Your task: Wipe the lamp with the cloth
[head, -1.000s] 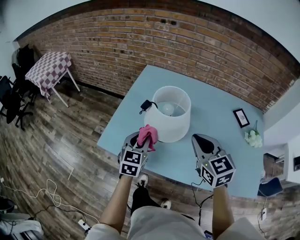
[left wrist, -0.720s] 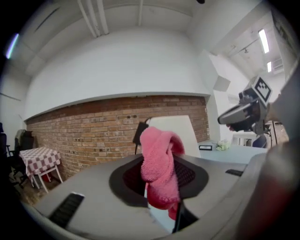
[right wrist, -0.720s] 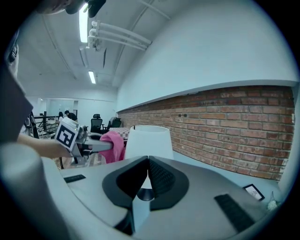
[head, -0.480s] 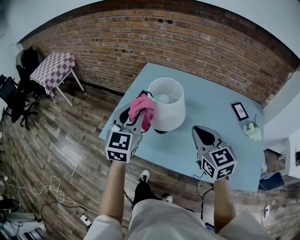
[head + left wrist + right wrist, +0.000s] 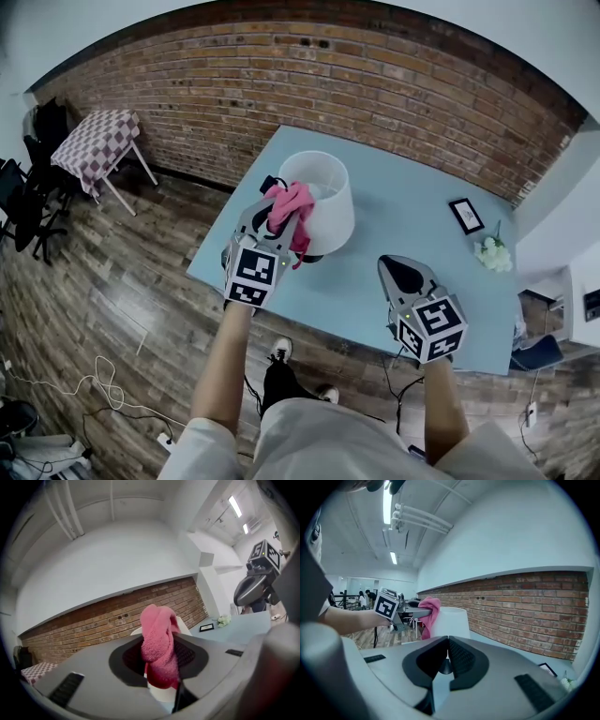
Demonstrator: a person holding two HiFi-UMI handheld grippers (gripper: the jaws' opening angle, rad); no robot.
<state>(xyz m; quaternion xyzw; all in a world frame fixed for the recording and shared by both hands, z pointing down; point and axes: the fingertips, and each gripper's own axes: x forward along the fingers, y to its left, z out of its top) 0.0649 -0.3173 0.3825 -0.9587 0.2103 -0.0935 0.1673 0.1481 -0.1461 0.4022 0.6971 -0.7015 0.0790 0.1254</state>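
A red brick wall runs behind a pale blue table on a wood-plank floor. This is the scene as I see it through the head camera of the rig I am running remotely. A white lamp stands toward the table's 10 o'clock corner, its dark base showing under the shade.

The left gripper is raised at the lamp's 9 o'clock side. Its jaws are clamped on a bunched pink cloth, which fills the gap between the pads. The cloth stands up past the jaw tips and also hangs below them. It lies against the shade near the upper rim, though I cannot tell how firmly it presses.

The right gripper is held at the lamp's 4 o'clock, clear of the shade, near the table's front edge. Its jaws are drawn together, the pads meeting at the tips, with nothing between them. Through its camera I see the lamp and the left gripper with the cloth at about 11 o'clock.

A small black picture frame lies at the lamp's 3 o'clock, and white flowers sit beyond it near the table's right edge. A black plug and cord lie at the lamp's 10 o'clock. Off the table, at 9 o'clock in the head view, stands a small table with a checked cover, with black chairs beside it.
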